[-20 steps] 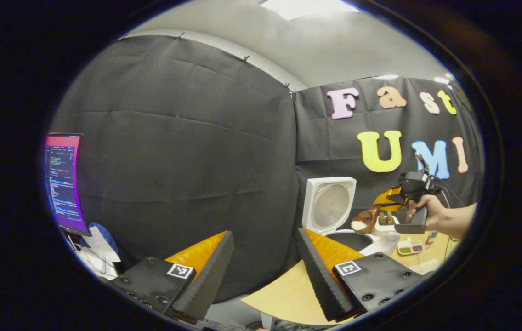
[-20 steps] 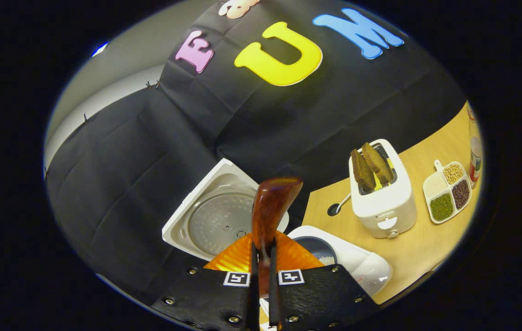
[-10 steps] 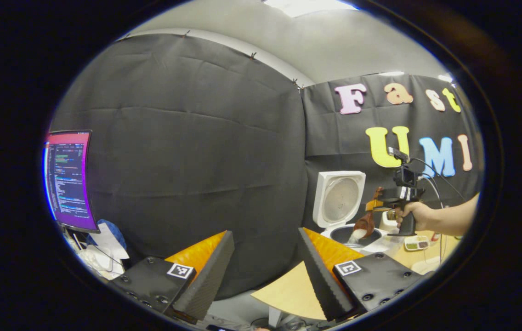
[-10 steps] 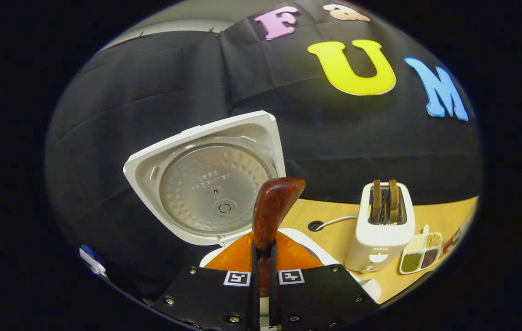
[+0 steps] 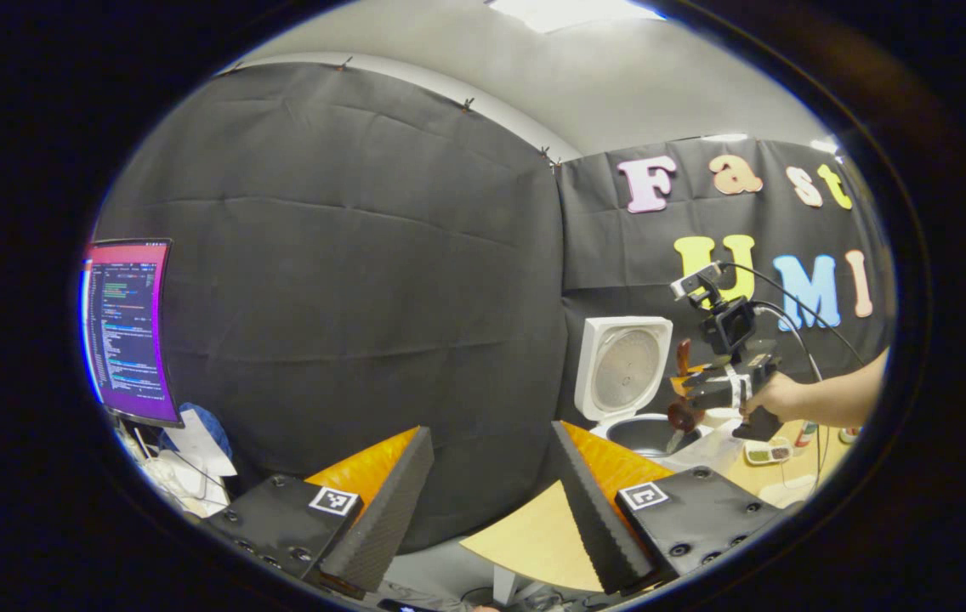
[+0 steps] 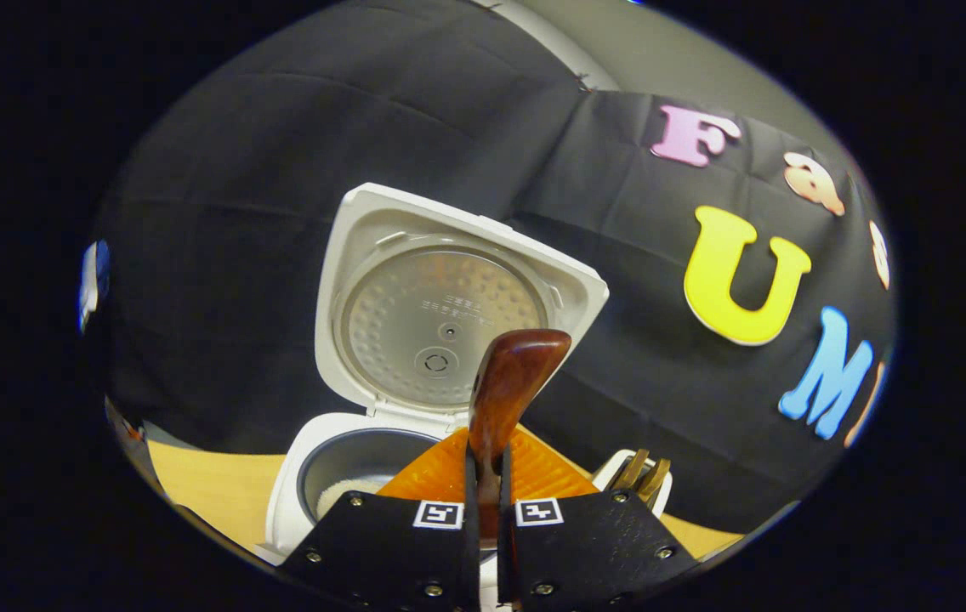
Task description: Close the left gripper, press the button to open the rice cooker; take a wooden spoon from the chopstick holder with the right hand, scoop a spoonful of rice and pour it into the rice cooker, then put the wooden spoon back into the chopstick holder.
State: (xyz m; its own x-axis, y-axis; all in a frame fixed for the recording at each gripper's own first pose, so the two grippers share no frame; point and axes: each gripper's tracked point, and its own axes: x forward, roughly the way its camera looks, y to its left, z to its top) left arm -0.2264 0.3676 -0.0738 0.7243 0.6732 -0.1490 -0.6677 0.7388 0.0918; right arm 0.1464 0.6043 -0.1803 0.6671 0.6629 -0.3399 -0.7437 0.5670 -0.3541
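**Spoon tipped over the open cooker, held by its handle**

The right gripper (image 6: 485,510) has its jaws nearly closed, both pressing on the narrow handle of the wooden spoon (image 6: 507,387). In the right gripper view the handle's rounded end rises above the jaws in front of the raised lid (image 6: 440,314). The spoon's bowl hangs below the gripper; in the left gripper view the spoon (image 5: 684,399) points down at the pot opening of the rice cooker (image 5: 649,432), beside the hand (image 5: 776,398) that carries the gripper. Some white rice lies inside the pot (image 6: 347,472).

The spoon looks stiff, light and smoothly lacquered, so it will not bend but could twist or slide between flat pads. The flat of the handle seems the right place to hold it, as now; a grip close to the bowl would foul the rice. Loose grains are the fragile part of the job: they spill at any jolt, so the tipping is best slow and kept over the pot.

The cooker itself is heavy and stands firm on the wooden surface (image 6: 211,489). A toaster (image 6: 640,476) with two slices stands just beside it.

The left gripper (image 5: 491,484) hangs well apart, its jaws wide open and empty. A monitor (image 5: 127,327) stands far to its left.
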